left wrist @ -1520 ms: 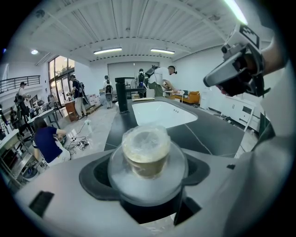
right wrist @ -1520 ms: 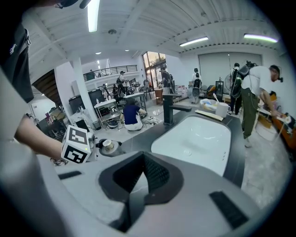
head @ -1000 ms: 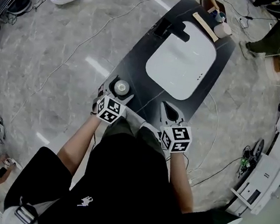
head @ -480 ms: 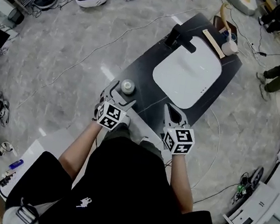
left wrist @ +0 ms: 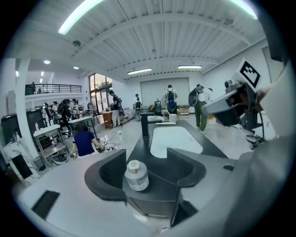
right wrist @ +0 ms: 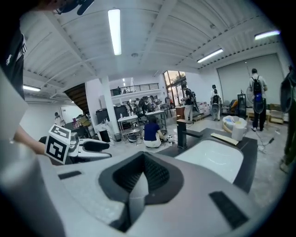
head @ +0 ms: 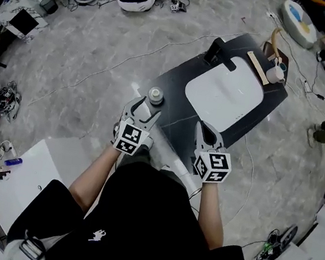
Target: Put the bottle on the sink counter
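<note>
A small grey bottle (head: 155, 95) with a pale cap stands upright on the near left corner of the dark sink counter (head: 177, 107). My left gripper (head: 143, 110) hovers just short of it, and its jaws have just been closing. In the left gripper view the bottle (left wrist: 136, 176) stands below the left gripper (left wrist: 147, 159), clear of both pads and nearer the left one. My right gripper (head: 208, 136) hangs over the counter's near edge, shut with nothing in it. The right gripper (right wrist: 142, 173) shows its pads meeting.
A white basin (head: 224, 93) fills the counter's middle, with a black faucet (head: 220, 53) at its far left. A wooden board (head: 258, 68) and a white cup (head: 276, 70) lie at the far end. Cables cross the floor. People sit and stand around the room.
The left gripper has lifted and drawn back from the bottle, which stays on the counter, and its jaws have narrowed. The right gripper has risen a little.
</note>
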The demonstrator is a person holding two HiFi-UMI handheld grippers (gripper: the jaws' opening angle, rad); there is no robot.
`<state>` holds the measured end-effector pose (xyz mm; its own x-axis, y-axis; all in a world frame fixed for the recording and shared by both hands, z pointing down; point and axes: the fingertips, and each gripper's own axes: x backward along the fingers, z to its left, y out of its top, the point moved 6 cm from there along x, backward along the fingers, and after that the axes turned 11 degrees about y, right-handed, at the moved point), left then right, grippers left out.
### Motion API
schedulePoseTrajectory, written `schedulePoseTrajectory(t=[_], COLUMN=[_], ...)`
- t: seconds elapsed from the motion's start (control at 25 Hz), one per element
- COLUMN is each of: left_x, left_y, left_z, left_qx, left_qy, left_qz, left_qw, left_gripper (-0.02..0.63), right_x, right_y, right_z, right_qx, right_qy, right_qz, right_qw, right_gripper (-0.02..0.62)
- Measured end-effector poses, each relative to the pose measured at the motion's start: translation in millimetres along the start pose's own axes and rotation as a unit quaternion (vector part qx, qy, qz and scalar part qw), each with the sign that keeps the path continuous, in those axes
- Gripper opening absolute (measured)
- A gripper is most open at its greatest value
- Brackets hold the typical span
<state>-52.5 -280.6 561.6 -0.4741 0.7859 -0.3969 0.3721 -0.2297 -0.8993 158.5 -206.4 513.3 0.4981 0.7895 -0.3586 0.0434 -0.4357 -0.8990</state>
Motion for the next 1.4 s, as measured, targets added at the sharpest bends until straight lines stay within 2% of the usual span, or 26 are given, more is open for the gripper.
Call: schedulePoseTrajectory(t=[0.28,0.6,1.0,1.4], left_x=[50,109,167,205], left_y=[26,33,47,60], left_z=[-25,-49,-61,-46], left_qx=[0.038,0.066,0.074,0.068], left_qy=[0.041,0.085,0.131,0.148], left_qz=[-0.024,-0.030,-0.043,-0.079], left_qw=[0.9981,0.9937,0.9877,0.9834], left_gripper=[0.143,0.023,0.003,0.003], right_x=[36,77,109,111], right_y=[5,8,19,31], right_z=[19,41,61,99], right_qx=[0.011,0.030,0.037,0.060], right_qy=[0.045,0.081,0.110,0.110], right_qz=[-0.017,-0.030,-0.062,-0.071], right_qw=[0.999,0.996,0.991,0.990], right_gripper=[0.002,0.002,0.002,0.002])
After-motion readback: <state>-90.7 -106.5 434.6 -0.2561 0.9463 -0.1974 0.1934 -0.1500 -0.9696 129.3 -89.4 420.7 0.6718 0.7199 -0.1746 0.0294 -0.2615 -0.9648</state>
